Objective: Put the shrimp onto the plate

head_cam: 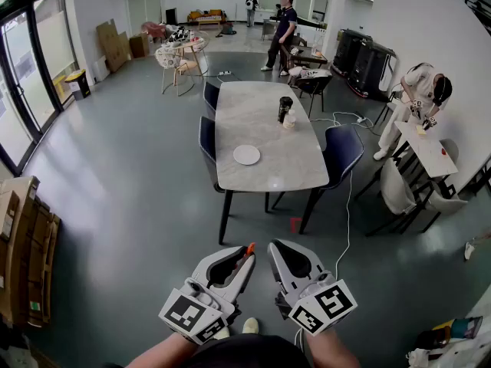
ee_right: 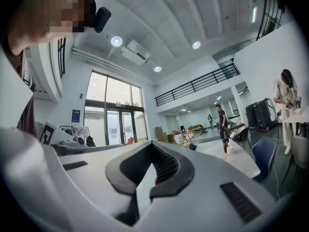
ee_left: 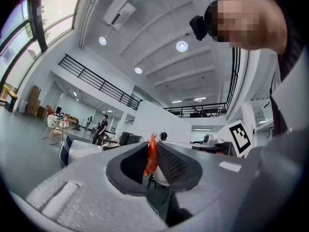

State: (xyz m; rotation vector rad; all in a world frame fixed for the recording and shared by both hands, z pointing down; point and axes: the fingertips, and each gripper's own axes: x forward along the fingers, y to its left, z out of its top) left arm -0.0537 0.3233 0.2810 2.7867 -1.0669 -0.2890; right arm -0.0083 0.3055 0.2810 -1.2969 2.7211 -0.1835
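A small orange shrimp (head_cam: pixel 249 248) sticks out at the tip of my left gripper (head_cam: pixel 246 251), which is shut on it low in the head view, close to my body. In the left gripper view the shrimp (ee_left: pixel 151 156) hangs pinched between the two jaws of the left gripper (ee_left: pixel 151 153). My right gripper (head_cam: pixel 273 246) is beside it, shut with nothing in it; the right gripper view shows the right gripper (ee_right: pixel 153 154) with its jaws together. The round white plate (head_cam: pixel 246 155) lies on the marble table (head_cam: pixel 265 121) some way ahead, apart from both grippers.
A dark jar and a small bottle (head_cam: pixel 285 110) stand at the table's far right. Dark blue chairs (head_cam: pixel 342 152) flank the table, and a white cable (head_cam: pixel 347 205) trails on the floor. A small red thing (head_cam: pixel 295 225) lies near the table leg. People (head_cam: pixel 284 29) stand further back.
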